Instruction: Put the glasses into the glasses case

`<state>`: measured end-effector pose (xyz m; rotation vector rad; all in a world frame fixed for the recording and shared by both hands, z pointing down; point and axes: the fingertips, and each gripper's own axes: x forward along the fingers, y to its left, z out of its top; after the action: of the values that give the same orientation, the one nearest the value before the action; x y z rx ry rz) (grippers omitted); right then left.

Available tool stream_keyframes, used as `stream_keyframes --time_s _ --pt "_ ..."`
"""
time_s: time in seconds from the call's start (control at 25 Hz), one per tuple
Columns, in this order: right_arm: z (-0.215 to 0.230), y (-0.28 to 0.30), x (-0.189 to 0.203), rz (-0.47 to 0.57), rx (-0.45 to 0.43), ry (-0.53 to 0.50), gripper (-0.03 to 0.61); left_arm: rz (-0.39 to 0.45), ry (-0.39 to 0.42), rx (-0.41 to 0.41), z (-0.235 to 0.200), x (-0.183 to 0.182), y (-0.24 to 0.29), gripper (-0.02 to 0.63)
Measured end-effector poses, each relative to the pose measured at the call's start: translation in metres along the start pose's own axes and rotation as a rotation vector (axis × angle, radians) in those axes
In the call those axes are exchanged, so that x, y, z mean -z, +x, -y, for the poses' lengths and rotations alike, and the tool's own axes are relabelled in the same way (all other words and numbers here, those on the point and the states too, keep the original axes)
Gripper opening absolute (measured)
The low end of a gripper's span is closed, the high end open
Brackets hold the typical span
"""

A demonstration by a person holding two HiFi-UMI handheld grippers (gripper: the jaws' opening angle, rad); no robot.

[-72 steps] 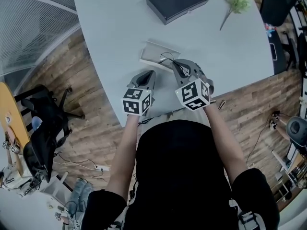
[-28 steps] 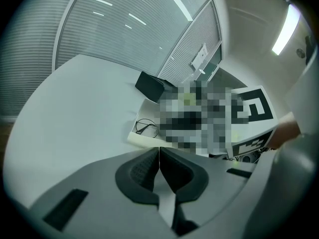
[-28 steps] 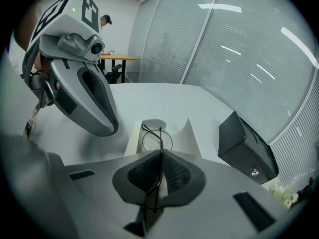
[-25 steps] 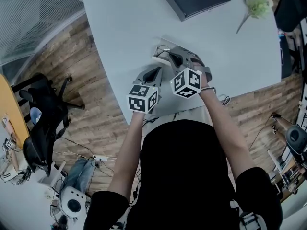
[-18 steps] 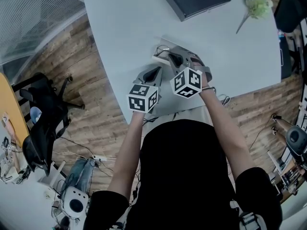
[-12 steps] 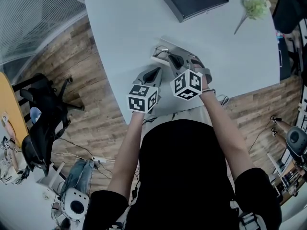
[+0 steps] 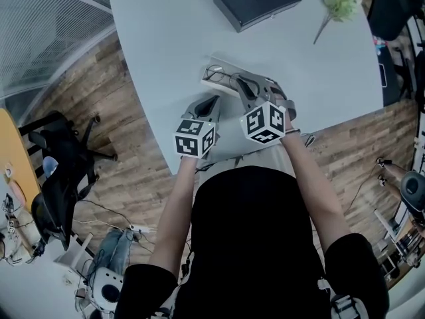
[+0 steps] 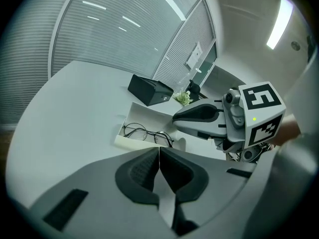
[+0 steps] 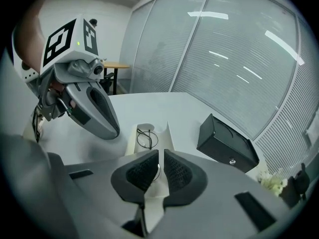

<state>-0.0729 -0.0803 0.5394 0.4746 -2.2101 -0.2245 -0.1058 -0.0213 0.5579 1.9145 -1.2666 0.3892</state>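
Observation:
The thin wire glasses (image 8: 147, 132) lie inside the open white case (image 8: 130, 142) on the pale table, also visible as glasses (image 9: 146, 136) in the case (image 9: 165, 133). My right gripper (image 9: 161, 158) hovers just above the near end of the case. Its jaws stand a narrow slit apart with nothing between the pads. In the head view the right gripper (image 7: 240, 84) sits at the case's (image 7: 211, 84) right end. My left gripper (image 8: 158, 151) is shut and empty, a little short of the case on the near side, and shows as the left gripper (image 7: 214, 101) in the head view.
A black box (image 7: 257, 2) lies further back on the table, with a small sprig of pale flowers (image 7: 335, 4) to its right. The table's curved front edge (image 7: 166, 158) runs close behind both grippers. A wooden floor and a black chair (image 7: 60, 171) lie to the left.
My right gripper has drawn back and up a little from the case, and the glasses stay lying in it. The left gripper has kept its place.

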Motion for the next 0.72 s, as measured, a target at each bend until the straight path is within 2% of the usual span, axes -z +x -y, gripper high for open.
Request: stream_keyframes --time_s 0.48,0.72 --pt "0.057 -0.033 0.020 0.025 0.141 0.139 0.048 -0.013 0.028 0.014 0.013 0.001 0.005 0.025" --pt "0.067 -0.027 0.037 -0.010 0.144 0.188 0.048 -0.016 0.033 0.012 0.015 0.001 0.002 0.025"
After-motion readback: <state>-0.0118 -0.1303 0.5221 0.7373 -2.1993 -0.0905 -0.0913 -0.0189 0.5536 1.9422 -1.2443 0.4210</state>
